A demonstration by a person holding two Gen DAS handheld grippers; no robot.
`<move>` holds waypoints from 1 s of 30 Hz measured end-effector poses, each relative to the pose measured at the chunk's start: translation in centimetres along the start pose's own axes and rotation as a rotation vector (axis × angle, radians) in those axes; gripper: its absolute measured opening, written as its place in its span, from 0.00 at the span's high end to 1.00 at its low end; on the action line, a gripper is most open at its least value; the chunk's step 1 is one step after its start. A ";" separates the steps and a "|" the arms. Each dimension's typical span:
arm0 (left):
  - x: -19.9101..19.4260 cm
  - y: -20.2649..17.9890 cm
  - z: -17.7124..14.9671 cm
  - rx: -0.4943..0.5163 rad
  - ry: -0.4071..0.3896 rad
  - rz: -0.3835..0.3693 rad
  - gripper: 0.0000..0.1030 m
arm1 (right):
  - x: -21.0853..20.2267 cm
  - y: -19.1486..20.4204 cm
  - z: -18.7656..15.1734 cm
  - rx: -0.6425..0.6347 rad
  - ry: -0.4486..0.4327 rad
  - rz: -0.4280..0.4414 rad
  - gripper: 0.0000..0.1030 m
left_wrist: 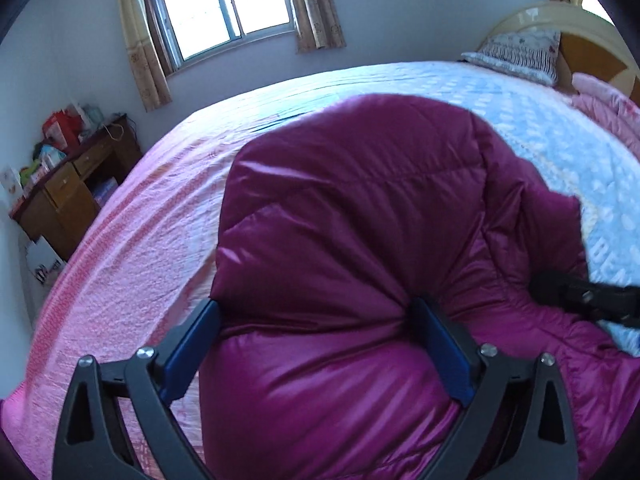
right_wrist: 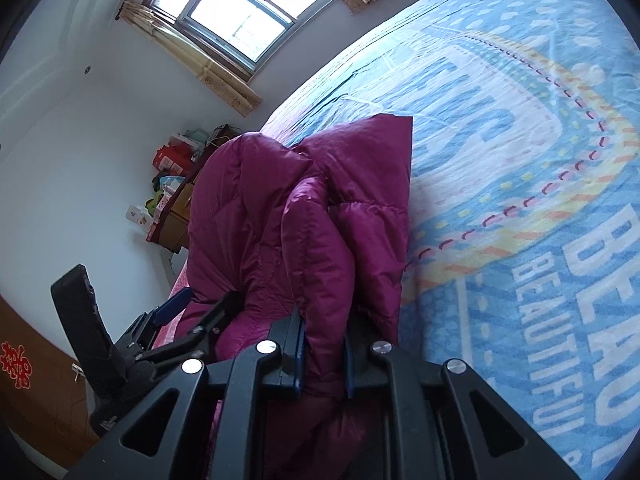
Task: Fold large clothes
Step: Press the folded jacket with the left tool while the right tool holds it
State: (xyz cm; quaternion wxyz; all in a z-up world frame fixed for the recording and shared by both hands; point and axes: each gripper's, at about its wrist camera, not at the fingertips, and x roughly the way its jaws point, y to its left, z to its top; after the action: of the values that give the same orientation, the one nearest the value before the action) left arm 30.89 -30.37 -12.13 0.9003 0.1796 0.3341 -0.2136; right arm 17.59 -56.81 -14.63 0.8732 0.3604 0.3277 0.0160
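Observation:
A puffy magenta down jacket (left_wrist: 360, 200) lies bunched on the bed. My left gripper (left_wrist: 316, 308) stands wide, its blue pads (left_wrist: 192, 356) on either side of a thick bulge of the jacket that fills the gap; I see no firm squeeze. In the right wrist view the left gripper (right_wrist: 204, 304) sits low at the jacket's left side. My right gripper (right_wrist: 326, 320) is shut on a narrow raised fold of the jacket (right_wrist: 320, 240). It also shows as a dark shape (left_wrist: 584, 300) at the jacket's right edge.
The bed carries a pink sheet (left_wrist: 140, 220) on the left and a blue printed blanket (right_wrist: 520, 160) on the right. A pillow (left_wrist: 520, 56) and headboard (left_wrist: 592, 52) lie far right. A cluttered wooden desk (left_wrist: 72, 184) stands beside the bed under the window (left_wrist: 224, 4).

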 end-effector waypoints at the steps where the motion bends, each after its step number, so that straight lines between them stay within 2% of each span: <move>1: 0.0 -0.1 0.0 0.004 0.001 0.008 0.02 | -0.3 0.1 0.0 0.010 -0.004 -0.008 0.82; 3: 0.0 -0.1 0.0 0.000 -0.002 0.010 0.02 | -1.9 0.9 0.2 0.002 -0.045 -0.083 0.75; 5: 0.1 -0.1 -0.1 -0.003 -0.003 0.017 0.02 | -4.1 3.3 0.5 -0.098 -0.159 -0.206 0.73; 7: 0.1 -0.3 0.0 0.001 -0.007 0.029 0.01 | -5.2 6.0 1.1 -0.217 -0.222 -0.244 0.73; 8: 0.0 -0.4 -0.1 0.000 -0.014 0.030 0.01 | -5.1 7.2 1.6 -0.265 -0.221 -0.233 0.73; 11: 0.1 0.0 -0.3 -0.017 -0.024 0.017 0.01 | -2.2 10.8 3.9 -0.403 -0.134 -0.214 0.73; 16: 0.2 0.1 -0.4 -0.022 -0.023 0.011 0.01 | 5.0 11.2 7.4 -0.371 0.035 -0.145 0.74; 17: 0.2 0.2 -0.5 -0.023 -0.023 0.007 0.01 | 6.7 10.9 7.7 -0.376 0.086 -0.163 0.74; 18: 0.2 0.2 -0.5 -0.023 -0.022 0.003 0.01 | 8.1 10.4 8.1 -0.383 0.123 -0.217 0.74; 19: 0.3 0.3 -0.5 -0.022 -0.019 -0.002 0.02 | 9.2 9.6 8.4 -0.384 0.153 -0.262 0.78; 20: 0.4 0.3 -0.4 -0.023 -0.016 -0.005 0.02 | 10.5 8.5 8.5 -0.364 0.184 -0.265 0.79; 21: 0.5 0.4 -0.3 -0.025 -0.010 -0.010 0.02 | 11.2 7.9 8.6 -0.349 0.193 -0.259 0.82; 24: 1.1 0.7 0.1 -0.050 0.018 -0.029 0.00 | 12.1 6.7 8.2 -0.356 0.152 -0.271 0.99; 28: 3.3 2.6 0.7 -0.153 0.122 -0.146 0.00 | 13.1 6.4 8.1 -0.361 0.123 -0.294 1.00; 30: 3.8 3.3 0.8 -0.182 0.142 -0.169 0.00 | 12.8 6.7 8.0 -0.376 0.117 -0.304 1.00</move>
State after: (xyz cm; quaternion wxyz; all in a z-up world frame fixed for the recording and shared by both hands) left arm 35.57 -28.93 -13.55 0.8658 0.0831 0.4287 -0.2444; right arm 33.76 -53.45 -13.34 0.8968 0.1369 0.4194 -0.0339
